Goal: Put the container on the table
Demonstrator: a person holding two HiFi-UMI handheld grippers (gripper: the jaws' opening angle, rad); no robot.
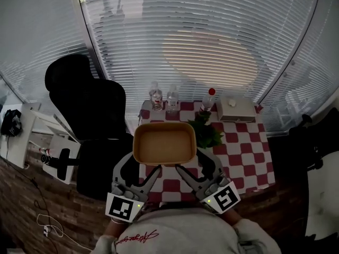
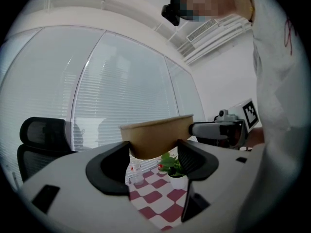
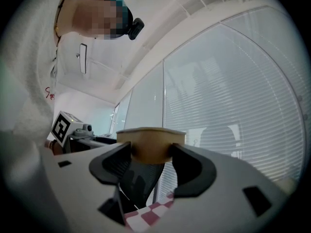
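far left sat the black office chair, off the table's edge and out of my way. my left gripper was spread wide, jaws pressed on the near left corner of the container. its own view showed the brown wall pinched between the two black jaws. the container itself, an empty brown tub, hung open side up in the air, above the near end of the table with its red and white check cloth, not yet set down. my right gripper had the near right corner, jaws a bit less wide, pads snug on the wall.

here's what worried me: both grips sat on the near side only, so the far side hung unsupported. if one hand sank faster than the other, i reckoned the tub would tilt or twist out of a corner grip. squeeze harder and the thin wall might buckle.

just right of the tub stood the small potted plant, leaves close by the rim. lower it too far right and i'd likely clip it. the water bottles and the pale box stood at the far end, less of a risk.
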